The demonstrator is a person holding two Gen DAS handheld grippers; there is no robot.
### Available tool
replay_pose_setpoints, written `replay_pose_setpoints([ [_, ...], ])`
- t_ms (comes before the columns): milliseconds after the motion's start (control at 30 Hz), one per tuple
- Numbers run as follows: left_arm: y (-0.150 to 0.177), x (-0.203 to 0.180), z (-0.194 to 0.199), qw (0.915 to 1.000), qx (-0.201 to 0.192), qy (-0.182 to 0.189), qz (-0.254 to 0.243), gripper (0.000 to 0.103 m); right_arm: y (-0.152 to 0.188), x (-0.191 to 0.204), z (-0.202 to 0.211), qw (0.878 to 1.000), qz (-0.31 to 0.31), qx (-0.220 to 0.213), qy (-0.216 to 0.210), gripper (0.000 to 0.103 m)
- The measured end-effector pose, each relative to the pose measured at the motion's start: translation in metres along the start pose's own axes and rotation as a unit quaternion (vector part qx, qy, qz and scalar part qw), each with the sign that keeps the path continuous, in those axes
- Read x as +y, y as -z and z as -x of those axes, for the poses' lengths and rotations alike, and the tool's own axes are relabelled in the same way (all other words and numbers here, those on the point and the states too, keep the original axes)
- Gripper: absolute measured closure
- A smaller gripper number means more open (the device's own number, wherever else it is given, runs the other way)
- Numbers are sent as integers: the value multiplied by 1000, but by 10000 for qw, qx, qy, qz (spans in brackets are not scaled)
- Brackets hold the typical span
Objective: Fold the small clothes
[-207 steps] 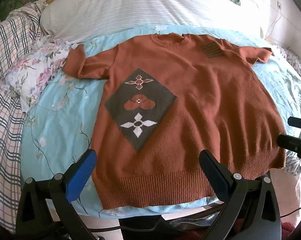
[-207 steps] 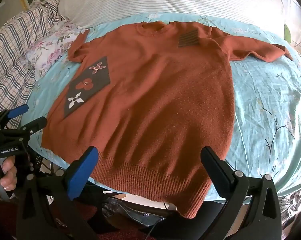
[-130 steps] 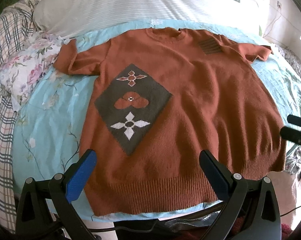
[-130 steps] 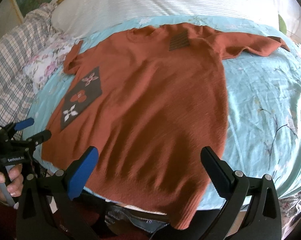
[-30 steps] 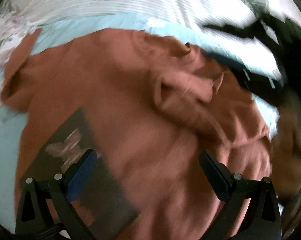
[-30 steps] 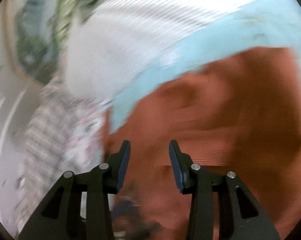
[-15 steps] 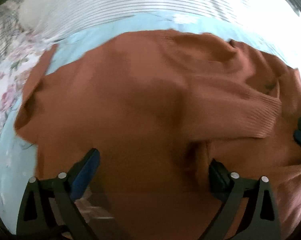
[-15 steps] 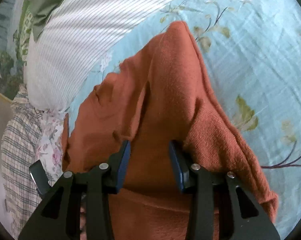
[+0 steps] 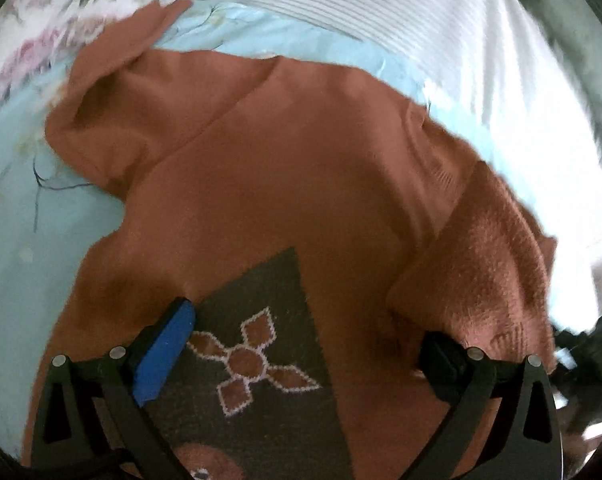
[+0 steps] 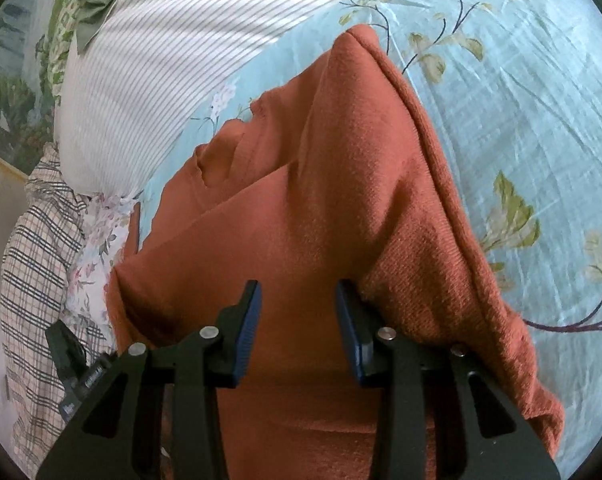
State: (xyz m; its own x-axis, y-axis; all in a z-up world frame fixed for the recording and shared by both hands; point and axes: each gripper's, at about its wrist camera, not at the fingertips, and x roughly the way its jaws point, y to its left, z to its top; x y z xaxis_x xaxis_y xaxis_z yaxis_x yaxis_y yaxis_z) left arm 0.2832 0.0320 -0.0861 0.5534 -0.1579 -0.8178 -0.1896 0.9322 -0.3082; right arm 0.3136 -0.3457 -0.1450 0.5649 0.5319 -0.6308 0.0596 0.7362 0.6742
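Note:
A rust-orange knit sweater (image 9: 301, 160) lies on the bed, its right sleeve and side (image 10: 401, 168) folded in over the body. My left gripper (image 9: 307, 324) is open wide just above the dark diamond patch (image 9: 261, 292), nothing pinched. Its right finger (image 9: 441, 356) sits against the folded-over sleeve cuff (image 9: 481, 260). My right gripper (image 10: 297, 286) hovers low over the sweater (image 10: 301, 220); its jaws are closing, with flat fabric below the gap and the fold draped on the right finger (image 10: 353, 320). The pads do not press on cloth.
A striped white pillow (image 10: 161, 60) lies beyond the collar. Pale blue floral sheet (image 10: 521, 100) spreads to the right of the fold. A plaid blanket (image 10: 33, 260) and floral cloth (image 9: 29, 40) lie past the left sleeve (image 9: 113, 80). The other gripper (image 10: 69, 360) shows at lower left.
The flat sweater now has its right side folded inward. In the last half second my left gripper slid over the diamond patch and rolled; the right gripper stayed put, jaws slightly narrower.

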Motion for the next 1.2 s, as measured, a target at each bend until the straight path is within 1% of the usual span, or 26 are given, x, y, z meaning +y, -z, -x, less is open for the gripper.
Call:
replay_pose_setpoints([
  [100, -10, -1, 0, 10000, -83, -4, 21, 0, 2, 0, 0, 10000, 21, 35, -40, 65],
  [133, -11, 0, 0, 9999, -97, 47, 83, 0, 2, 0, 0, 10000, 37, 41, -36, 65],
  [167, -12, 5, 1, 9996, -84, 166, 189, 0, 2, 0, 0, 10000, 44, 52, -42, 65],
  [200, -13, 11, 0, 9986, -6, 373, 375, 0, 2, 0, 0, 9999, 51, 71, -52, 65],
  [267, -13, 26, -3, 9944, 155, 720, 752, 1, 3, 0, 0, 9999, 76, 82, -44, 65],
  [367, -14, 35, 2, 9907, 212, 993, 901, 1, 3, -1, 1, 9999, 71, 77, -59, 65],
  [400, -14, 39, 3, 9881, 247, 1128, 1017, 1, 2, -1, 0, 9999, 79, 78, -52, 65],
  [433, -14, 45, 1, 9830, 328, 1321, 1234, 1, 1, -1, 0, 9999, 87, 81, -41, 65],
  [467, -13, 50, -1, 9785, 387, 1435, 1429, 3, 2, -2, 0, 9999, 96, 70, -1, 65],
  [500, -13, 53, 0, 9768, 360, 1448, 1534, 5, 2, -2, 1, 9999, 86, 64, -5, 65],
  [533, -12, 57, 3, 9770, 262, 1369, 1615, 10, 2, -3, 1, 10000, 78, 61, -10, 65],
  [633, -13, 74, 15, 9787, 42, 1082, 1743, 10, 2, -3, 2, 9999, 94, 63, 16, 65],
  [700, -11, 73, 19, 9842, 71, 925, 1506, 10, 2, -3, 3, 9999, 101, 58, 27, 64],
  [800, -2, 56, 24, 9929, 134, 711, 940, 9, 1, -2, 4, 9999, 104, 60, 6, 63],
  [833, 3, 52, 24, 9944, 180, 683, 787, 9, 1, -2, 5, 9999, 104, 107, -73, 63],
  [900, 4, 41, 19, 9954, 233, 688, 622, 8, 2, 3, 10, 9998, 194, 111, -3, 61],
  [933, 3, 37, 15, 9958, 266, 657, 587, 6, 3, 6, 12, 9995, 284, 104, -6, 56],
  [1000, -3, 31, 8, 9957, 323, 627, 601, 4, 5, 11, 13, 9987, 488, 128, -45, 50],
  [1067, -13, 25, 1, 9952, 356, 594, 684, 3, 9, 19, 12, 9973, 663, 263, -152, 47],
  [1133, -26, 19, -11, 9947, 455, 553, 743, 3, 15, 31, 6, 9937, 868, 481, -523, 47],
  [1167, -30, 19, -15, 9944, 496, 529, 772, 3, 18, 42, 1, 9903, 1081, 585, -652, 47],
  [1200, -35, 19, -16, 9938, 516, 544, 818, 3, 21, 51, -3, 9872, 1281, 651, -692, 47],
])
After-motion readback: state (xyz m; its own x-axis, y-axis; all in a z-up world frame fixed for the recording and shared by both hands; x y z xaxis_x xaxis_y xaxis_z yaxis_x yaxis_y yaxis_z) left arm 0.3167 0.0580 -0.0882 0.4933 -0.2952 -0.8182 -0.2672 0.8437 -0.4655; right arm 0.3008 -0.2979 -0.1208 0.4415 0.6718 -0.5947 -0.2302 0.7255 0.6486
